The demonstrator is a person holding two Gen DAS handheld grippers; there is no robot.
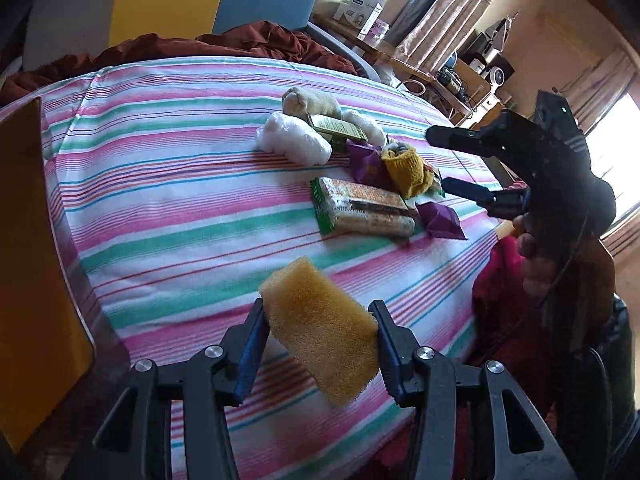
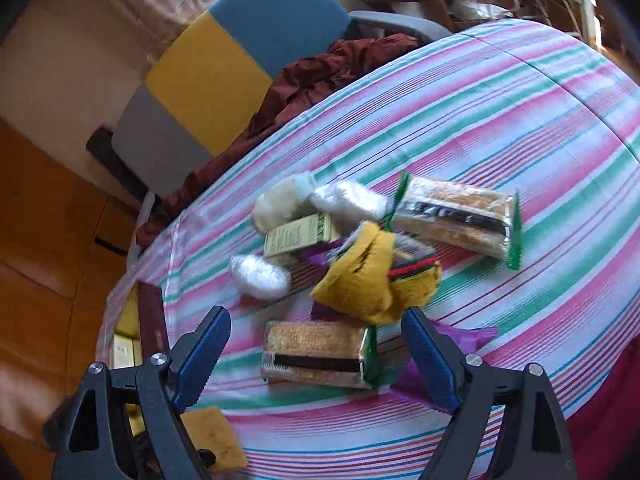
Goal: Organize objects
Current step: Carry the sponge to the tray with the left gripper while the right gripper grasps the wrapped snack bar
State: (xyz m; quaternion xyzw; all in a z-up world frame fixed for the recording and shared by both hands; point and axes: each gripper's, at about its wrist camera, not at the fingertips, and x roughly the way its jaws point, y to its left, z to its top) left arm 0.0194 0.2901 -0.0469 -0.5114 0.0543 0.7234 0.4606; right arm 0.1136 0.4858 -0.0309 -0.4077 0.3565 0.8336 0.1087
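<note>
Your left gripper [image 1: 320, 336] pinches the sponge [image 1: 320, 332] above the cloth [image 1: 168, 184], one item lifted; your right gripper [image 2: 316, 356] hangs wide over a cracker pack [image 2: 320, 356]; the pile [image 2: 344, 248] remains unsorted.

A lived-in home: striped tablecloth [image 1: 180, 184], padded chair [image 2: 224, 64], curtains [image 1: 448, 12]

Striped cloth [image 1: 168, 184] in pink, green and white covers the counter. Chair [image 2: 224, 68] behind it with blue, yellow and grey back panels, maroon fabric [image 2: 320, 72] heaped on it. Curtained windows [image 1: 616, 128] at right admit bright daylight. Wooden shelf [image 1: 404, 62] carries boxes and speakers [image 1: 496, 68].
</note>
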